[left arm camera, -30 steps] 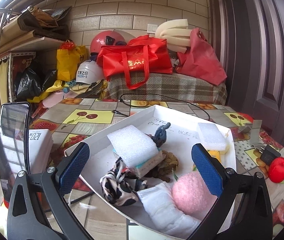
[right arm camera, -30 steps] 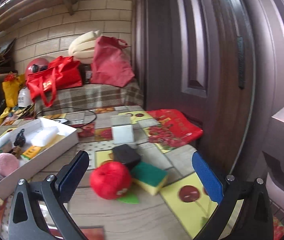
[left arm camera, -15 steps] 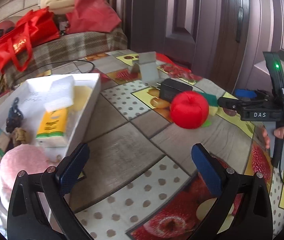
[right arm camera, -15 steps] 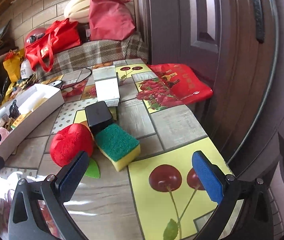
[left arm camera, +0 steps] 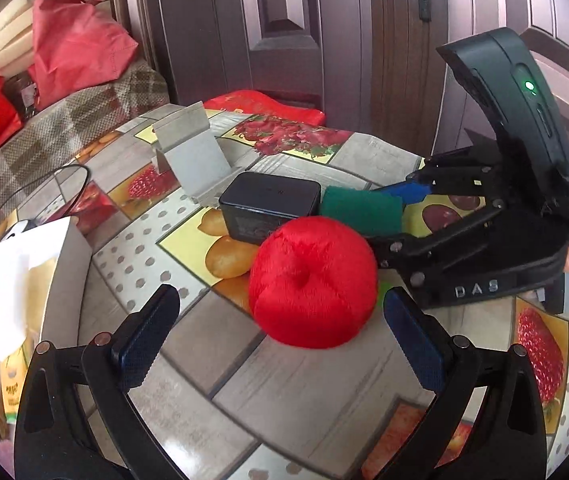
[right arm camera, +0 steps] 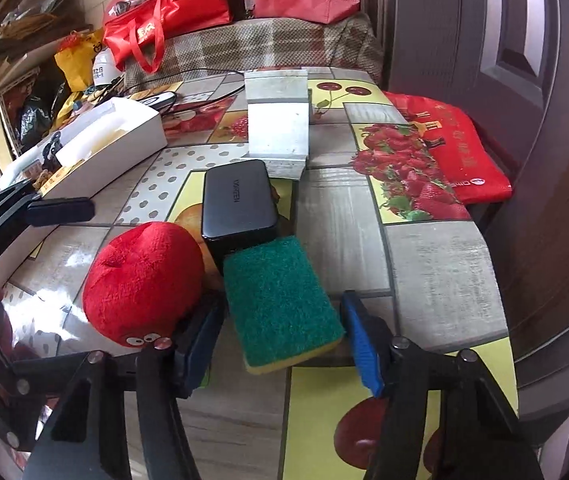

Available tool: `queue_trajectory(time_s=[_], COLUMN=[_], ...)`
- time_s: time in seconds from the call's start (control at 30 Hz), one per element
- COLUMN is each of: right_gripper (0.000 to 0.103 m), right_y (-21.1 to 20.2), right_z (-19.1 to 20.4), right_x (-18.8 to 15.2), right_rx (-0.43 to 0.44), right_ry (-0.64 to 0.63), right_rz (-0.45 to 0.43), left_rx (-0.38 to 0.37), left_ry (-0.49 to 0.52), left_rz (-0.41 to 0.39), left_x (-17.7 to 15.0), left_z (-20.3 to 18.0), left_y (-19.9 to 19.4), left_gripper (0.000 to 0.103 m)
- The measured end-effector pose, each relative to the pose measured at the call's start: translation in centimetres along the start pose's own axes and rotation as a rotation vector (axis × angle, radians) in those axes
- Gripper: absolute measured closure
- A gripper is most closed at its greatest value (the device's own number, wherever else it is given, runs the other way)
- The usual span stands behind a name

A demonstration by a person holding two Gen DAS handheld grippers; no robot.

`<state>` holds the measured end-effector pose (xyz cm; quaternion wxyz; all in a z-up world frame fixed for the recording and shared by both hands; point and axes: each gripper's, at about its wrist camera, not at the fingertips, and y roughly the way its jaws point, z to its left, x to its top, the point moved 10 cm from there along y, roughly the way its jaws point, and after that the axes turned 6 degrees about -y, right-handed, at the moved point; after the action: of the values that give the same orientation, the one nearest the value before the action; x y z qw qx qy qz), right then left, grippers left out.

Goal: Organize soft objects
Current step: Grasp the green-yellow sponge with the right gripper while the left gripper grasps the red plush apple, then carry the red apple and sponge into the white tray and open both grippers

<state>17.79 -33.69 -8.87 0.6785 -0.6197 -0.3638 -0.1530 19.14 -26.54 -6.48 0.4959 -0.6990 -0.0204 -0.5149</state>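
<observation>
A green-topped yellow sponge (right arm camera: 280, 300) lies on the patterned table between the jaws of my right gripper (right arm camera: 280, 340). The jaws are closing, and the blue pads (right arm camera: 358, 340) meet the sponge's two long sides. Left of it sits a red plush apple (left arm camera: 312, 280) (right arm camera: 140, 280), touching the right gripper's left finger. My left gripper (left arm camera: 280, 308) is open, low over the table, with the apple just ahead of its pads and nothing gripped. One of its fingers (right arm camera: 60, 206) shows in the right wrist view. A white box (left arm camera: 64, 248) of soft items stands at the left.
A black charger block (left arm camera: 268, 204) sits right behind the apple and sponge, with a grey metal stand (left arm camera: 188, 148) farther back. A red bag (right arm camera: 444, 152) hangs over the table's right edge by the dark door. Bags and a plaid cloth fill the back.
My left gripper swung from the white box to the red apple and moved close. My right gripper came down around the green sponge and its jaws narrowed onto it.
</observation>
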Motion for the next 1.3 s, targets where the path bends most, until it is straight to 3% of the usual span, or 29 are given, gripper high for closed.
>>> queue_trajectory(time_s=[0.13, 0.17, 0.2, 0.27, 0.43, 0.63, 0.83, 1.03, 1.3], right_gripper=[0.062, 0.062, 0.063, 0.064, 0.064, 0.064, 0.064, 0.064, 0.064], right_y=[0.2, 0.1, 0.1, 0.2, 0.1, -1.8, -5.4, -7.3, -8.5], right_z=[0.7, 0.6, 0.6, 1.0, 3.1, 3.9, 4.4, 5.9, 9.3], right_x=[0.0, 0.0, 0.0, 0.3, 0.3, 0.1, 0.7, 1.0, 1.4], right_rx=[0.004, 0.010, 0.022, 0.051, -0.020, -0.043, -0.087, -0.080, -0.053], right_ry=[-0.039, -0.033, -0.027, -0.042, -0.168, -0.148, -0.026, 0.077, 0.093], right_rz=[0.009, 0.007, 0.004, 0.000, 0.003, -0.062, -0.223, -0.319, -0.382], left_rx=[-0.061, -0.068, -0.060, -0.043, -0.032, 0.047, 0.134, 0.148, 0.165], left_ry=[0.001, -0.006, -0.008, -0.004, -0.046, -0.142, -0.206, -0.212, -0.236], left_rz=[0.042, 0.031, 0.023, 0.019, -0.022, -0.177, -0.317, -0.368, -0.391], left_x=[0.1, 0.2, 0.2, 0.0, -0.6, -1.3, -2.4, -3.6, -5.0], left_z=[-0.2, -0.2, -0.2, -0.4, 0.0, 1.1, 1.9, 2.5, 3.3], left_y=[0.9, 0.6, 0.4, 0.0, -1.3, -5.7, -10.1, -12.8, -15.0], left_gripper=[0.005, 0.030, 0.046, 0.046, 0.046, 0.046, 0.046, 0.046, 0.046])
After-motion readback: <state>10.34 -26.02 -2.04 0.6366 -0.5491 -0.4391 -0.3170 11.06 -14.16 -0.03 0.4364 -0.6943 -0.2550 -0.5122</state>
